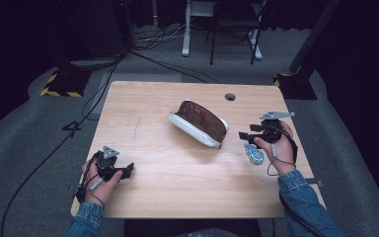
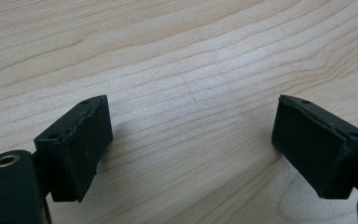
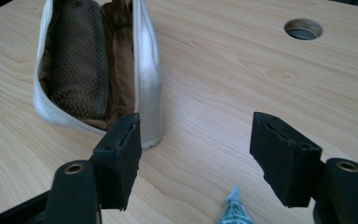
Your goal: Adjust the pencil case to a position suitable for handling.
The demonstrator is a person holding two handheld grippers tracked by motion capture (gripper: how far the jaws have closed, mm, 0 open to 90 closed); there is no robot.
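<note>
The pouch [image 1: 199, 123] lies unzipped mid-surface [image 1: 168, 177], with a small blue packet [image 1: 253, 153] just right of it. The right gripper [image 1: 245, 134] hovers near both, fingers [image 3: 118, 158] spread and empty. The left gripper [image 1: 128, 169] rests near the front edge, also spread and empty.

A light wooden table [image 1: 168, 173] filled the middle of the high view, with a round cable hole [image 1: 230, 97] near its upper right edge. Beyond it, at the top centre of the frame, stood a white desk leg [image 1: 186, 34] and a dark chair [image 1: 234, 24] on grey carpet, with black cables [image 1: 98, 94] trailing across the floor at the left. Yellow-and-black striped bases [image 1: 59, 85] sat at the upper left and upper right.
</note>
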